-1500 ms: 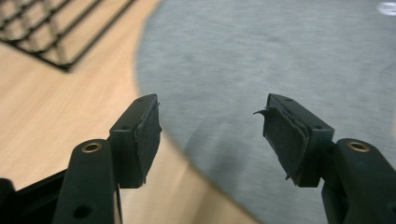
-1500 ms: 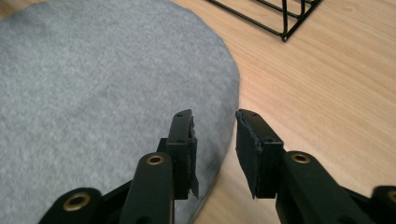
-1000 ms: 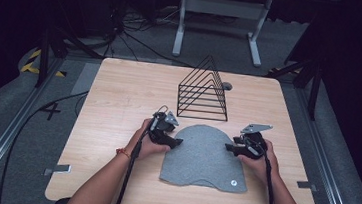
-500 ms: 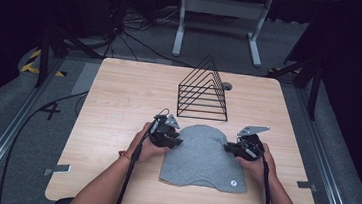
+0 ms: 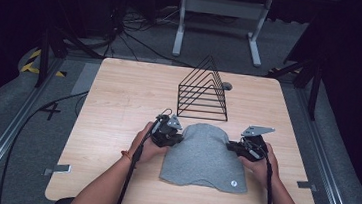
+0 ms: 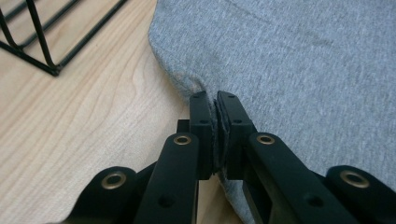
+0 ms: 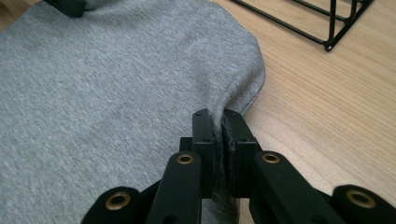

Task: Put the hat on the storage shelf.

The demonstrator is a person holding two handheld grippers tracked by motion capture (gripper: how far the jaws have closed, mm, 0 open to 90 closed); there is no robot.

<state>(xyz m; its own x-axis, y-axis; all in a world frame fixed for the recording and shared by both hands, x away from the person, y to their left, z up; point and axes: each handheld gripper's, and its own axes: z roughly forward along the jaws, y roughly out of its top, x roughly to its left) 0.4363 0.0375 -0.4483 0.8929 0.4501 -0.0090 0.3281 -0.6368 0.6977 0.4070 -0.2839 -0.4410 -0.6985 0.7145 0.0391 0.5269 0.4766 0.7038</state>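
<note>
A grey knit beanie (image 5: 204,157) lies flat on the wooden table (image 5: 118,106), its rounded top toward the far side and a small round tag near its front right corner. My left gripper (image 5: 179,138) has just closed its jaws and is shut on the beanie's left edge (image 6: 187,88); the cloth is pinched between the pads at the gripper's tip (image 6: 215,100). My right gripper (image 5: 230,146) has closed too and is shut on the beanie's right edge (image 7: 247,93), with a fold of cloth squeezed between its pads at the tip (image 7: 217,116).
A black wire rack (image 5: 203,91) with triangular dividers stands just behind the beanie; its base bars show in the left gripper view (image 6: 42,46) and the right gripper view (image 7: 327,28). Bare wood lies to the left. Cables and a metal stand (image 5: 222,15) are beyond the table.
Both grippers' jaws have closed onto the beanie's side edges, and the hands shifted slightly inward toward the cloth. The beanie has stayed flat on the table.
</note>
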